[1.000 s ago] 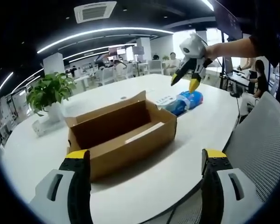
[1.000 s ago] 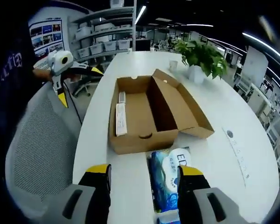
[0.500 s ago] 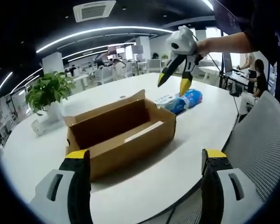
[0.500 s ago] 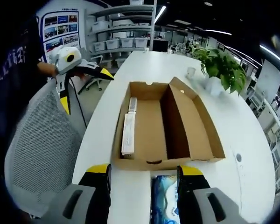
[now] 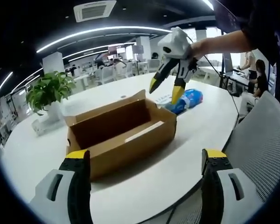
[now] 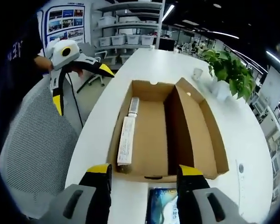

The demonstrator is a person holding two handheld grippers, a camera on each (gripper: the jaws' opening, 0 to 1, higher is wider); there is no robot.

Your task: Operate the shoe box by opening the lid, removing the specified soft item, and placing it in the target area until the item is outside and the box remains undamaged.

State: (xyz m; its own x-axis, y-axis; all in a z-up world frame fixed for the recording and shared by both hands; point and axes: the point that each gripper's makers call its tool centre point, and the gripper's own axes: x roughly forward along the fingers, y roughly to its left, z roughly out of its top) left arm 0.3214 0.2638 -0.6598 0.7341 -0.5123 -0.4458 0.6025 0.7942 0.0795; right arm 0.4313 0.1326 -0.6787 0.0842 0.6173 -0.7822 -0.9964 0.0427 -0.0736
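Open-plan office here: a long white surface (image 5: 144, 182) with rounded edges, a grey mesh chair (image 5: 263, 140) pulled up beside it. Curved light strips (image 5: 102, 33) sweep across a dark ceiling beside a square vent (image 5: 94, 10). Shelves of white bins (image 6: 126, 39) line the far wall, posters (image 6: 65, 25) alongside.

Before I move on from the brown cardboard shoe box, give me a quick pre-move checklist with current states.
1. Lid of the brown cardboard shoe box open: ok, flap folded back.
2. Blue soft package outside the box: ok, lying on the white table beside it.
3. Right gripper released: ok, jaws open above the package, holding nothing.
4. Left gripper free: ok, jaws open and empty, short of the box.
5. Box undamaged: ok, no tears seen.
6. Box emptied: not ok, a white paper strip lies inside.
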